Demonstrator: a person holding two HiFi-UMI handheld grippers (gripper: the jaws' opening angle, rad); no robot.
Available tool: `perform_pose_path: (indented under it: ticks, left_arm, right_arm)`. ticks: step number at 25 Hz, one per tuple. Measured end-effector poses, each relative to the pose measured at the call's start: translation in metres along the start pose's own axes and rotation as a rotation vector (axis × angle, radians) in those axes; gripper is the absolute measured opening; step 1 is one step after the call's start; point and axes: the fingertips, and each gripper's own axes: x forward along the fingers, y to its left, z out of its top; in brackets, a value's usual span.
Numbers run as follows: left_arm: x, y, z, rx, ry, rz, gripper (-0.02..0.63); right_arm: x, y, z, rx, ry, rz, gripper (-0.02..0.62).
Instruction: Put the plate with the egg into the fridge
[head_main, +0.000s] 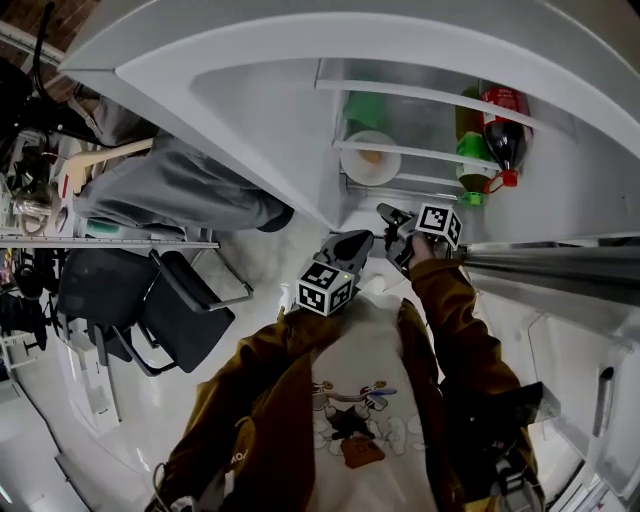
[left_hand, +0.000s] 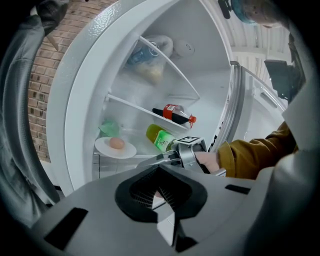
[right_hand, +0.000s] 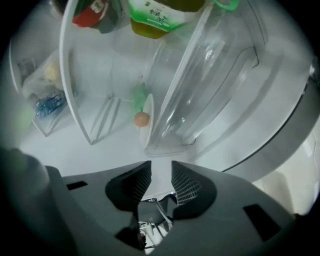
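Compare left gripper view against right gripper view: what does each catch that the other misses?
Left gripper view only: the right gripper pointed into the fridge, the hand and brown sleeve behind it, and a brick wall.
Right gripper view only: that gripper's own tongs, apart and empty, plus a close look at a clear plastic bin.
Both: the plate with the egg on a fridge shelf, and the green bottle.

Wearing a mustard-brown jacket (head_main: 455, 330), hanging open in the lower middle of the frame over a pale sweatshirt (head_main: 375, 340) carrying a cartoon print (head_main: 350, 425). Showing a white cube (head_main: 325, 288) with black square markers on the grey left hand-held gripper (head_main: 352, 242), and a matching cube (head_main: 438, 222) on the right hand-held gripper (head_main: 388, 214).
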Motion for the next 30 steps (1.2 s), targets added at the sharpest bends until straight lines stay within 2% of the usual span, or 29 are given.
perform_pose_path:
  ticks: [5,9,14,27,28,29,30]
  left_arm:
    - [-0.007,0.001,-0.005,-0.021,-0.001,0.004,0.008]
    - [-0.008,0.002,-0.008,-0.038,0.004,0.0,0.008]
    - [-0.007,-0.003,-0.005,-0.051,-0.011,-0.015,0.008]
    - [-0.012,-0.017,0.015,-0.107,-0.076,-0.053,0.008]
    - [-0.013,-0.019,0.018,-0.106,-0.084,-0.055,0.008]
    - [-0.013,-0.021,0.02,-0.106,-0.09,-0.057,0.008]
    - [-0.014,-0.023,0.022,-0.107,-0.097,-0.059,0.008]
  right_arm:
    - [-0.026,0.011,-0.009,-0.197,-0.05,-0.041,0.11]
    - [-0.045,0.026,-0.015,-0.282,-0.097,-0.041,0.11]
    - [-0.073,0.036,-0.012,-0.414,-0.219,-0.095,0.11]
    - [-0.124,0.092,-0.038,-0.774,-0.376,-0.086,0.109]
    - [-0.127,0.096,-0.039,-0.796,-0.391,-0.089,0.089]
    - [-0.131,0.099,-0.039,-0.815,-0.407,-0.094,0.027]
    - [-0.134,0.101,-0.04,-0.83,-0.42,-0.099,0.006]
